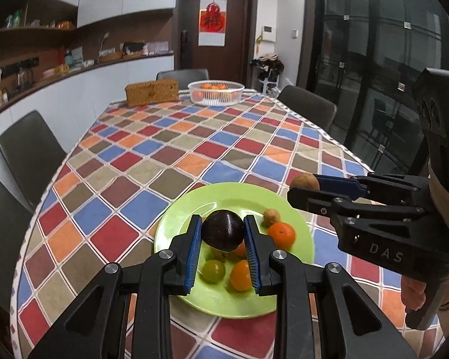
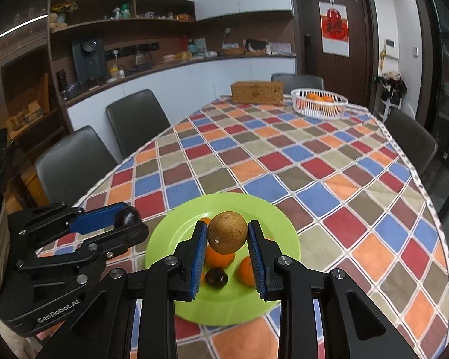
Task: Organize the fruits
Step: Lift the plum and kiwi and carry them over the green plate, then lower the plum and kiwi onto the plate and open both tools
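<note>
My left gripper [image 1: 223, 233] is shut on a dark purple round fruit [image 1: 223, 229] and holds it above the green plate [image 1: 194, 206]. My right gripper [image 2: 228, 236] is shut on a brown round fruit [image 2: 228, 232], also above the plate [image 2: 272, 218]. In the left wrist view the plate holds an orange [image 1: 282, 234], a small brown fruit [image 1: 271, 216], a green fruit [image 1: 213, 271] and an orange fruit [image 1: 241, 275]. In the right wrist view I see oranges [image 2: 220, 257] and a small dark fruit [image 2: 216, 277] on it. Each gripper shows in the other view, the right one [image 1: 306, 187] and the left one [image 2: 128, 221].
A white basket [image 1: 215, 92] with oranges and a woven box [image 1: 152, 91] stand at the table's far end. The checkered tablecloth [image 1: 170, 149] covers the table. Dark chairs [image 1: 30, 152] line both sides. A counter with shelves runs along the left wall.
</note>
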The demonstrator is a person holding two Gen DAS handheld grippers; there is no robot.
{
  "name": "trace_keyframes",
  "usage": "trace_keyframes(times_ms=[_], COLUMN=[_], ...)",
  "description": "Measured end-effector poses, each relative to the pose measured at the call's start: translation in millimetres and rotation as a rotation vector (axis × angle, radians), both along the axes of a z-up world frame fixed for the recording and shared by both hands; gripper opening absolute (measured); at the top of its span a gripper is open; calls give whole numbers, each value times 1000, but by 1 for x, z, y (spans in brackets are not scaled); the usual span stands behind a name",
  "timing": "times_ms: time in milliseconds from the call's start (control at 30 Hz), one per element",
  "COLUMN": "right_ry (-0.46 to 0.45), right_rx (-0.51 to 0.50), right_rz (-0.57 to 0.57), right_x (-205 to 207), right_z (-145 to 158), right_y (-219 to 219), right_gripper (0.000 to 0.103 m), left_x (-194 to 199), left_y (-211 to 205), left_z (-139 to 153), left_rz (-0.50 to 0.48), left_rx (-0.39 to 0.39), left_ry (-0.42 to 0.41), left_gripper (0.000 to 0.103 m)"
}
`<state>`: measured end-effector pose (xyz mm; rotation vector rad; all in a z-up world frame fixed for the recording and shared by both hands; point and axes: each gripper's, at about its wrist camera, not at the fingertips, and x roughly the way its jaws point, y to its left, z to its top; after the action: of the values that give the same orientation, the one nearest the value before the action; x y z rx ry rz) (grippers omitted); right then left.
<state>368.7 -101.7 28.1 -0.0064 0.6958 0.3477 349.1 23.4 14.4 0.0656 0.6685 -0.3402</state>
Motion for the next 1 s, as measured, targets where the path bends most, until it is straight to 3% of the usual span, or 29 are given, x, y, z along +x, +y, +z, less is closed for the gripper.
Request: trace_keyframes(times_ms=[567,1000], right_ry=[190,188], right_rx=[-13,1], right_rz=[-17,-21], right_x=[67,57], right_z=[-59,-60], right_y=[11,7], right_gripper=[29,32], left_x=[53,44], left_y=[12,5], left_z=[-53,-52], left_rz=[29,17], left_rx=[-22,10], left_ry=[134,123], left_gripper=[28,29])
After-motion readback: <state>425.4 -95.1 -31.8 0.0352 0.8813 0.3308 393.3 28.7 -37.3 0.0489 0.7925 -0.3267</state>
